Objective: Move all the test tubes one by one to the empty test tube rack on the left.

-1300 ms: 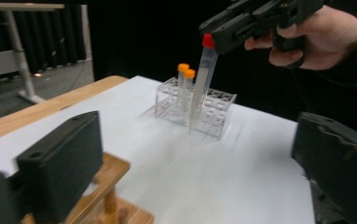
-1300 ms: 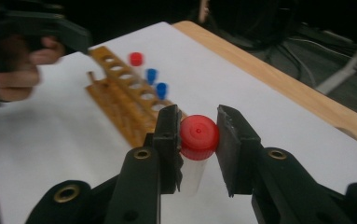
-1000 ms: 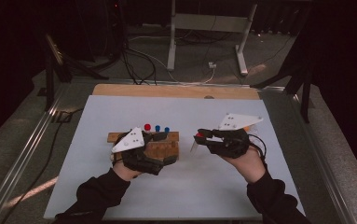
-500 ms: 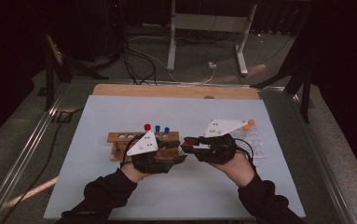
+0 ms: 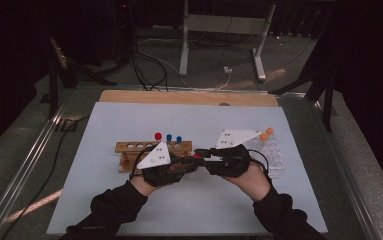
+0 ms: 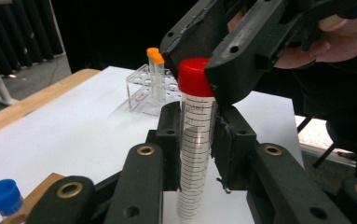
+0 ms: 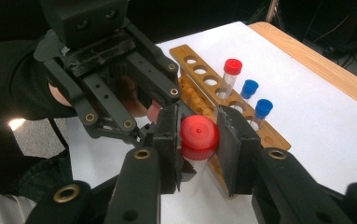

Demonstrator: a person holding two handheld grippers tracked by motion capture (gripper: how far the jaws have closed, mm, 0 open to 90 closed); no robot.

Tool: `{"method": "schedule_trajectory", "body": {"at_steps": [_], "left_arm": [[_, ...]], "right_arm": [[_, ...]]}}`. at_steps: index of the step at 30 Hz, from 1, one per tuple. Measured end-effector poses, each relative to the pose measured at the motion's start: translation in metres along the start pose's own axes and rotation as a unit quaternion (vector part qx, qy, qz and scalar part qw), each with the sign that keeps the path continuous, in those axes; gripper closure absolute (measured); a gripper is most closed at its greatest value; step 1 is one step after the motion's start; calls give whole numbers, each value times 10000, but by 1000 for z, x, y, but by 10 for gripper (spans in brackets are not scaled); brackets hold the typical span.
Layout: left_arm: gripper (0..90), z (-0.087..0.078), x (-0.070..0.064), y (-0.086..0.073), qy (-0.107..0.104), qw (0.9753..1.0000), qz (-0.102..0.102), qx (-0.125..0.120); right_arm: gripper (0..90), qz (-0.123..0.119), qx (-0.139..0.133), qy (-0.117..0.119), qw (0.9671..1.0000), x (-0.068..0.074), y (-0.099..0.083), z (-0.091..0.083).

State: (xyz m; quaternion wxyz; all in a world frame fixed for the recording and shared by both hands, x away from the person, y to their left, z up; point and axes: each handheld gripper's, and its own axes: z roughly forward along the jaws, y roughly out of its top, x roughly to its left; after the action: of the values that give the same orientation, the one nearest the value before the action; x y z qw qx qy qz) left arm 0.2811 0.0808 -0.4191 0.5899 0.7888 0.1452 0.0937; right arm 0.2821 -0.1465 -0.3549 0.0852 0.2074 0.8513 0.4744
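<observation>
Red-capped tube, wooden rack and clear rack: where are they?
red-capped tube (image 6: 195, 140), left gripper view, its graduated body.
wooden rack (image 7: 204, 88), right gripper view, its holed top.
clear rack (image 5: 274, 152), high view, its grid.

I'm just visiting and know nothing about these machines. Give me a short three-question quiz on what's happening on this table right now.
1. True or false: the left gripper grips the body of the red-capped tube.
2. What do the right gripper's jaws close around?
A. a blue cap
B. that tube's red cap
C. the wooden rack
3. What colour are the caps in the clear rack?

Key: 1 true; 2 B; 3 orange.
</observation>
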Motion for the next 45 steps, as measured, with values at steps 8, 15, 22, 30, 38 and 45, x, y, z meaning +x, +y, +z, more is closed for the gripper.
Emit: {"method": "schedule_trajectory", "body": {"at_steps": [8,15,22,30,38,45], "left_arm": [[757,-10,2,6,57,9999,35,-97],[760,-31,11,14,330,9993,59,-139],[760,-56,21,20,641,9976,-13,-260],[760,-80,37,22,1109,9934,-82,-280],[760,-92,54,12,1522,9878,-233,-243],[760,-92,69,-3,1816,9821,-437,-240]], "right_arm": [[531,39,-339,64,9994,0,2,-5],[246,297,-696,-215,9969,-9,3,-21],[76,508,-847,-383,9944,-18,-6,-30],[0,497,-1015,-657,9914,-23,-22,-39],[0,354,-1039,-922,9897,-24,-33,-46],[0,308,-1140,-974,9882,-22,-42,-49]]}}
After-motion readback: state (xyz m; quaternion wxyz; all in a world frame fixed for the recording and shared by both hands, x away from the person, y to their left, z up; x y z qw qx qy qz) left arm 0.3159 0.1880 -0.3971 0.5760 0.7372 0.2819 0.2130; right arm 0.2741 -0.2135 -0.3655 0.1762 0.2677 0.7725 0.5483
